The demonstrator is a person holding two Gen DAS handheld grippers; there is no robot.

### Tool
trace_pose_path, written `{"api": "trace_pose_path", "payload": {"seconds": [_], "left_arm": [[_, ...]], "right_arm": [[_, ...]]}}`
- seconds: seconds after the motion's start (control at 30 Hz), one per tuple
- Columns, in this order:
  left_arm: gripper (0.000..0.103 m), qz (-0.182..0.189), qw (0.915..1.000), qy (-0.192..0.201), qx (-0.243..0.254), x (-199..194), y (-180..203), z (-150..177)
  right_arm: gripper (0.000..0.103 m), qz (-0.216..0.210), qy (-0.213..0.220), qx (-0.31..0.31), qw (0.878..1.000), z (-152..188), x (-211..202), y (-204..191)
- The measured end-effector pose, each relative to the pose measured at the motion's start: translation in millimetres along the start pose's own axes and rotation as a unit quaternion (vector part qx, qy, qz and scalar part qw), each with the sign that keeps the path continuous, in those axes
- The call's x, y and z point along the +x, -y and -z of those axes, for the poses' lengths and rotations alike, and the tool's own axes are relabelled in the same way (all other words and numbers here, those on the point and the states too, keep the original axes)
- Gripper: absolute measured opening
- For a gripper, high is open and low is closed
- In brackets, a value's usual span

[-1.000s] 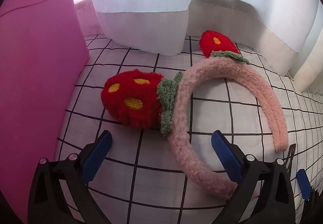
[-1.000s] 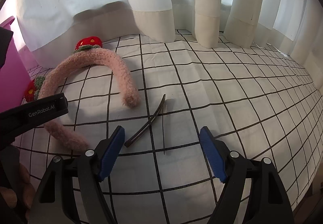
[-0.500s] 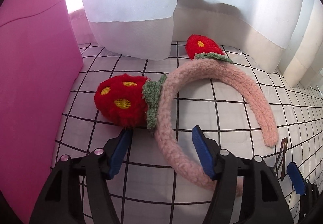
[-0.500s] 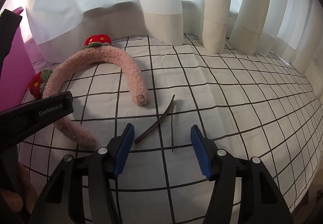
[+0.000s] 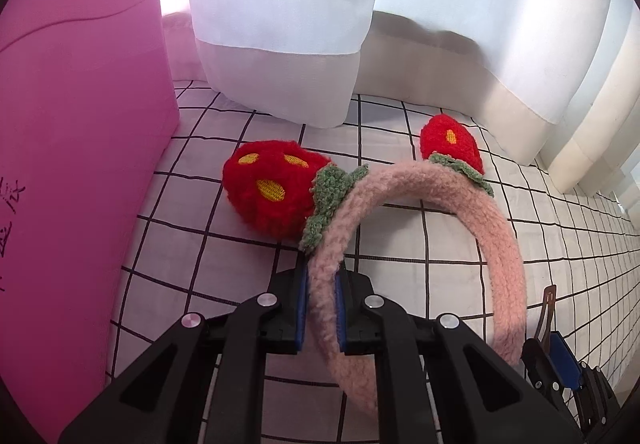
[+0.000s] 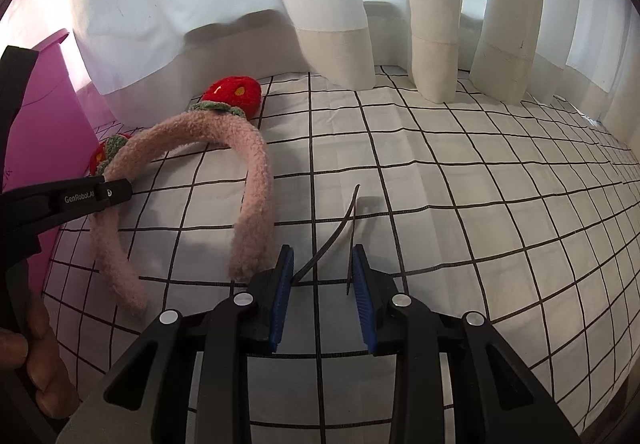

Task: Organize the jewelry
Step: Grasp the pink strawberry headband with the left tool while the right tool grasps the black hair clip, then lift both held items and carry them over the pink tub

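Observation:
A fuzzy pink headband (image 5: 496, 240) with two red strawberry puffs (image 5: 272, 188) lies on the checked cloth. My left gripper (image 5: 321, 284) is closing its jaws on the band's near arm, and both blue pads press into the fuzz. In the right wrist view the headband (image 6: 256, 172) curves at the left, with the left gripper's tip (image 6: 116, 192) on it. A thin dark hair clip (image 6: 340, 228) lies spread in a V. My right gripper (image 6: 322, 268) is closing its jaws on the clip's near ends, one pad against each prong.
A tall pink box (image 5: 80, 164) stands close on the left, next to the headband. White curtains (image 5: 280, 44) hang along the back edge of the cloth. A person's hand (image 6: 40, 364) holds the left gripper. The checked cloth (image 6: 480, 204) stretches to the right.
Both grippers went from wide open to closed: the left onto the headband's arm, the right onto the hair clip. The left gripper also moved in over the band.

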State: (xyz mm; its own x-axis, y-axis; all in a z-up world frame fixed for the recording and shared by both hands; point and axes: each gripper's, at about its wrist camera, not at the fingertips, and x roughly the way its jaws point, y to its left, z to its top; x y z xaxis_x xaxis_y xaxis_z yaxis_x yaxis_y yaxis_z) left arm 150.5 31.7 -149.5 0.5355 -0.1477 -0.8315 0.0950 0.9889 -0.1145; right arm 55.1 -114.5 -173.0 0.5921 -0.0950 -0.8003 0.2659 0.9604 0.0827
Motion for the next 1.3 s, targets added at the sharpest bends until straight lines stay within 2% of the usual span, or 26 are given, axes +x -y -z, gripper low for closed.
{"api": "trace_pose_path", "payload": {"seconds": [0.3, 0.43, 0.8, 1.1, 1.3], "left_arm": [[0.012, 0.005, 0.9999, 0.016, 0.003, -34, 3, -6], [0.012, 0.007, 0.9996, 0.026, 0.003, -62, 3, -5], [0.012, 0.007, 0.9971, 0.076, -0.011, -134, 12, -8], [0.012, -0.007, 0.9902, 0.132, -0.045, -197, 7, -20], [0.012, -0.035, 0.9808, 0.173, -0.083, -246, -22, -20]], "right_arm": [[0.029, -0.012, 0.011, 0.012, 1.0, -6, -32, 29], [0.029, -0.025, 0.013, 0.012, 1.0, -10, -47, 41], [0.029, -0.052, 0.051, -0.028, 0.997, -36, -101, 55], [0.029, -0.11, 0.091, -0.081, 0.986, -70, -131, 38], [0.029, -0.172, 0.119, -0.129, 0.969, -94, -150, -1]]}}
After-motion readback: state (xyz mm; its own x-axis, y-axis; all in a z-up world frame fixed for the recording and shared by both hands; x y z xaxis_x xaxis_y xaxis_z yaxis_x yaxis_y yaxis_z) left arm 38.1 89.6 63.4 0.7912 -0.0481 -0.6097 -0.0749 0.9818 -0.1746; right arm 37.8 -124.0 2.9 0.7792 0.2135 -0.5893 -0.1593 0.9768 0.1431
